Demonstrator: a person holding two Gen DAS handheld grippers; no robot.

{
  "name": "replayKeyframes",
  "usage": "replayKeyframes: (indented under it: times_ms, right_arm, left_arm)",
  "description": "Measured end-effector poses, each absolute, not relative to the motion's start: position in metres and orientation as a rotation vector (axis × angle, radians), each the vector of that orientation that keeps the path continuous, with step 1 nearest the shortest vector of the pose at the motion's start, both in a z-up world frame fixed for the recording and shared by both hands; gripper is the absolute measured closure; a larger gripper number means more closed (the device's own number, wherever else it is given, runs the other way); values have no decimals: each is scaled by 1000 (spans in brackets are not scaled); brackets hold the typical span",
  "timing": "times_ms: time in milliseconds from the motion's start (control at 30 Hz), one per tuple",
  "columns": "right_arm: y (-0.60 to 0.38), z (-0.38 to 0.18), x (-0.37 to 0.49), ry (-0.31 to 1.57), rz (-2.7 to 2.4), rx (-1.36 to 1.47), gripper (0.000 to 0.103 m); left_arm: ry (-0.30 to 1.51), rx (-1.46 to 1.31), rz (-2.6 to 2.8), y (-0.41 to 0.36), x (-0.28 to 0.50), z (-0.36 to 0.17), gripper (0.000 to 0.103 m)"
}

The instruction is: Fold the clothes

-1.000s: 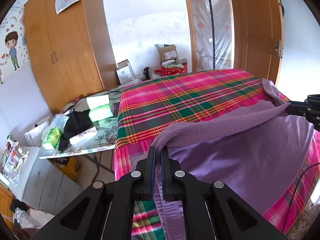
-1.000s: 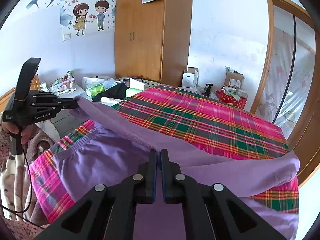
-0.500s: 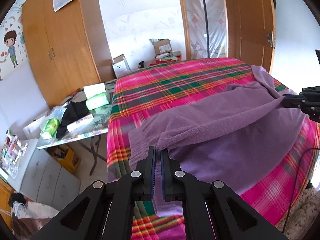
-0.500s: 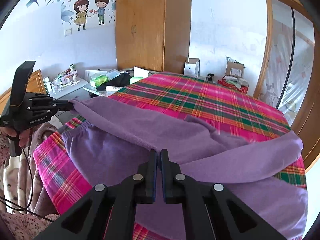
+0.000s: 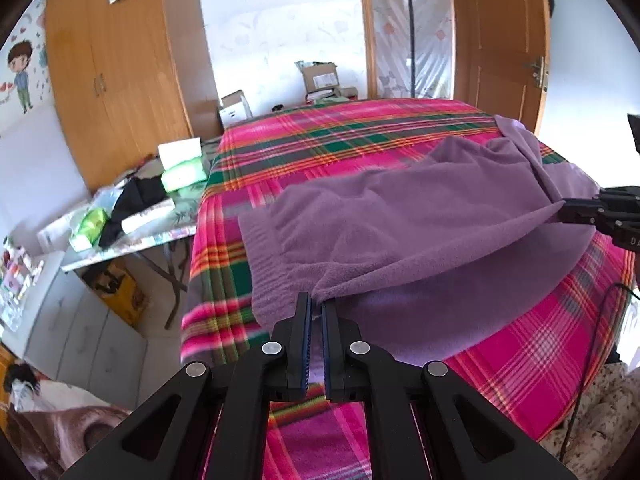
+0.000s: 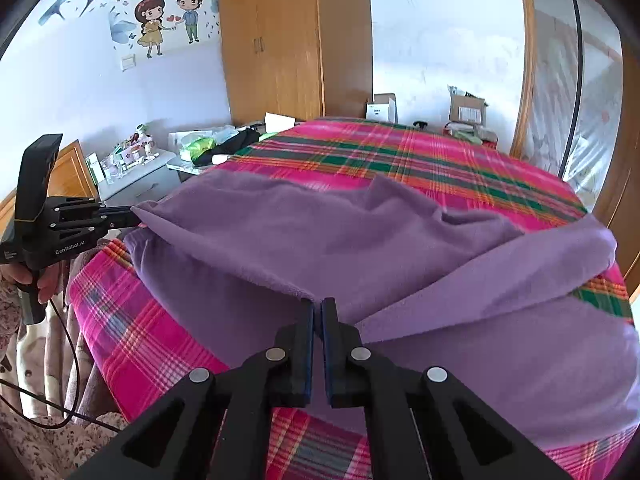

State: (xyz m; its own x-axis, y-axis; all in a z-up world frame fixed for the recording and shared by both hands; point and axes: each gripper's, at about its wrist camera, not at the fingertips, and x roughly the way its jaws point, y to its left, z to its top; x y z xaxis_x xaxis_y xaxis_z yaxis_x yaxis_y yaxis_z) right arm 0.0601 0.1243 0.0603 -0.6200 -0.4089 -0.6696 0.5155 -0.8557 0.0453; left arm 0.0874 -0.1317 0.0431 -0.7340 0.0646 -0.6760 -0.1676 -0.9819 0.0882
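A purple fleece garment (image 5: 420, 220) (image 6: 320, 236) lies spread over the near part of a bed with a pink, green and orange plaid cover (image 5: 340, 136) (image 6: 400, 152). Its upper layer is lifted and stretched between both grippers, doubled over the lower layer. My left gripper (image 5: 316, 304) is shut on one corner of that lifted edge; in the right wrist view the left gripper (image 6: 134, 214) shows at the left, held by a hand. My right gripper (image 6: 318, 304) is shut on the other corner and appears in the left wrist view as the right gripper (image 5: 568, 210).
A cluttered side table (image 5: 132, 216) with tissue packs and a black cloth stands left of the bed. Behind it is a wooden wardrobe (image 5: 120, 80). Cardboard boxes (image 5: 320, 78) sit past the bed's far end. A wooden door (image 5: 504, 40) is at the right. A black cable (image 6: 48, 412) hangs below the hand.
Both grippers have drawn the lifted purple edge back toward the near side of the bed. More of the folded upper layer now shows, lying farther over the lower layer.
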Motion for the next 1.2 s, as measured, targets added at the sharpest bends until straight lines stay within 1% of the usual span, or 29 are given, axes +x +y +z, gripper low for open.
replayKeyframes:
  times_ms: [200, 367, 600, 867, 900, 933, 1033, 1133, 1200]
  right_arm:
    - [124, 49, 65, 193, -2421, 988, 99]
    - [121, 47, 74, 233, -2436, 973, 99]
    - [123, 49, 79, 228, -2442, 966, 99]
    - [119, 32, 78, 303, -2424, 1024, 99]
    - [120, 32, 78, 304, -2424, 1024, 99]
    - [121, 32, 78, 298, -2423, 1025, 99]
    - [124, 29, 76, 287, -2420, 1037, 99]
    - [122, 25, 76, 293, -2422, 1048, 99]
    - [121, 25, 78, 294, -2425, 1042, 99]
  left_arm:
    - [191, -1110, 2788, -132, 93, 33, 98]
    - [186, -1125, 2792, -135, 95, 30, 98]
    - [105, -1132, 2795, -141, 100, 32, 98]
    - [-164, -1190, 2775, -158, 93, 30, 98]
    - [-203, -1191, 2769, -160, 92, 31, 94]
    - [-259, -1197, 2757, -164, 91, 32, 87]
    - [-531, -1230, 2661, -181, 80, 27, 74]
    - [-822, -1269, 2544, -200, 67, 15, 72]
    - [-926, -1297, 2531, -207, 62, 8, 71]
